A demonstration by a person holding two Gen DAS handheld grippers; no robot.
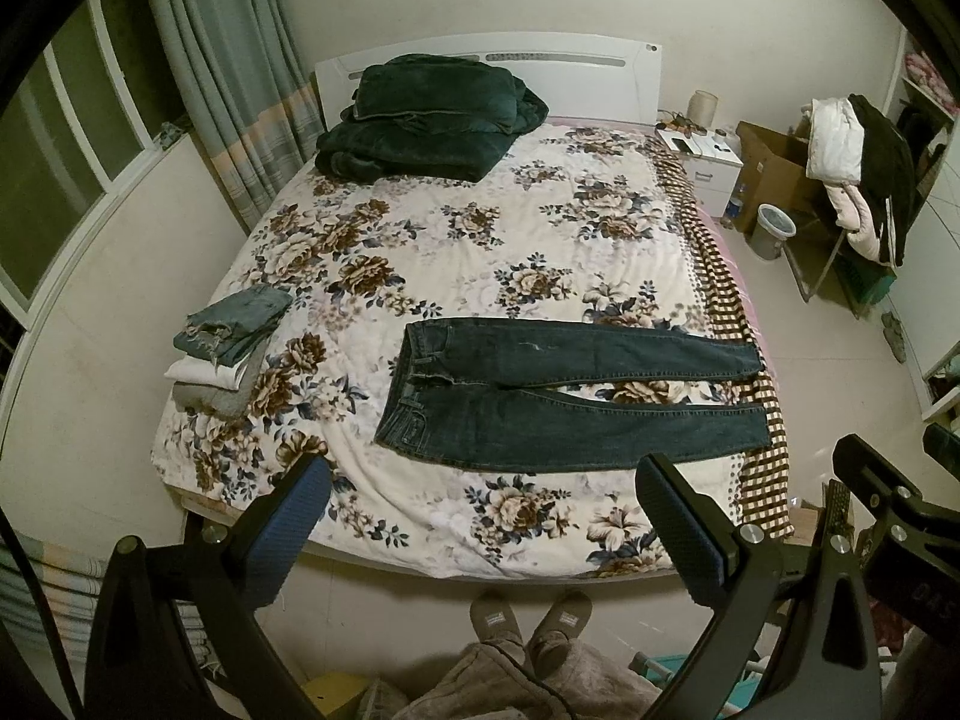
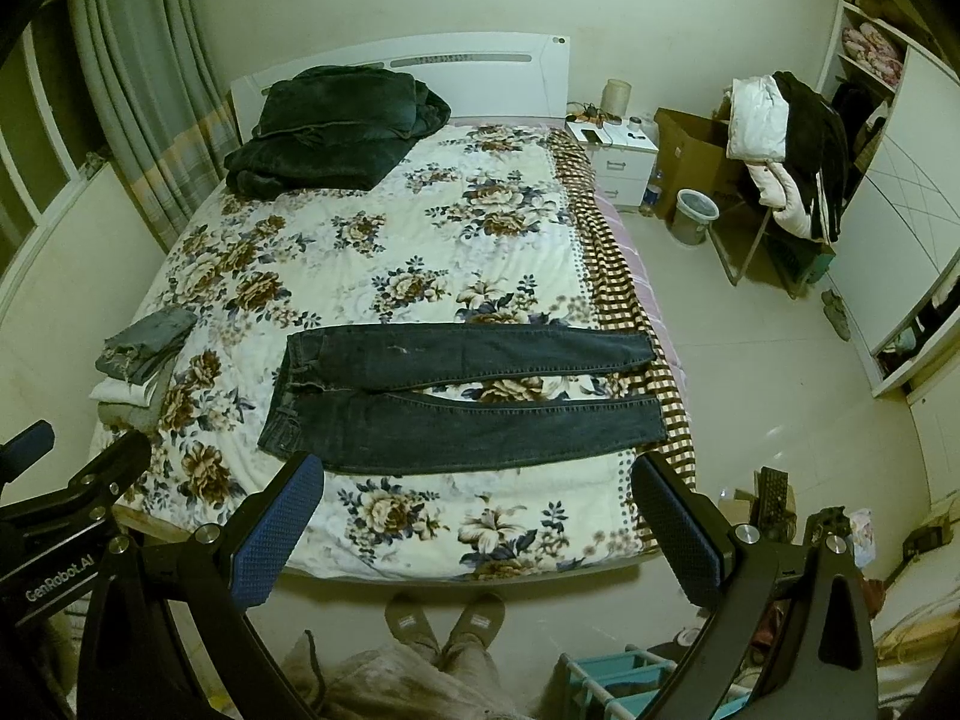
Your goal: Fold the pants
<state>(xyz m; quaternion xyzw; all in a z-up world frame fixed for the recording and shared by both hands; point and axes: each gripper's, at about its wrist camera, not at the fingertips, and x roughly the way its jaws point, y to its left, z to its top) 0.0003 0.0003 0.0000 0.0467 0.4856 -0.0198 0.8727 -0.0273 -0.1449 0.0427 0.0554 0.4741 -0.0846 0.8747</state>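
Pants (image 1: 570, 402) lie flat across the near part of the bed (image 1: 480, 252), waistband toward the left, legs running right to the bed's right edge (legs slightly apart). A stack of folded clothes (image 1: 231, 354) sits left of them near the left edge; a folded blanket (image 1: 420, 114) lies behind at the headboard (image 1: 576, 69). Nightstand (image 1: 702, 156) stands right of the bed's head.

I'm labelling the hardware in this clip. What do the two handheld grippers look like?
Both match: black frames with silver bolts and two broad fingers faced with blue dimpled pads. The left gripper appears again at the right wrist view's left edge, where its body reads "GenRobot.AI" in white. The right gripper shows no lettering on its own fingers. No cables visible.
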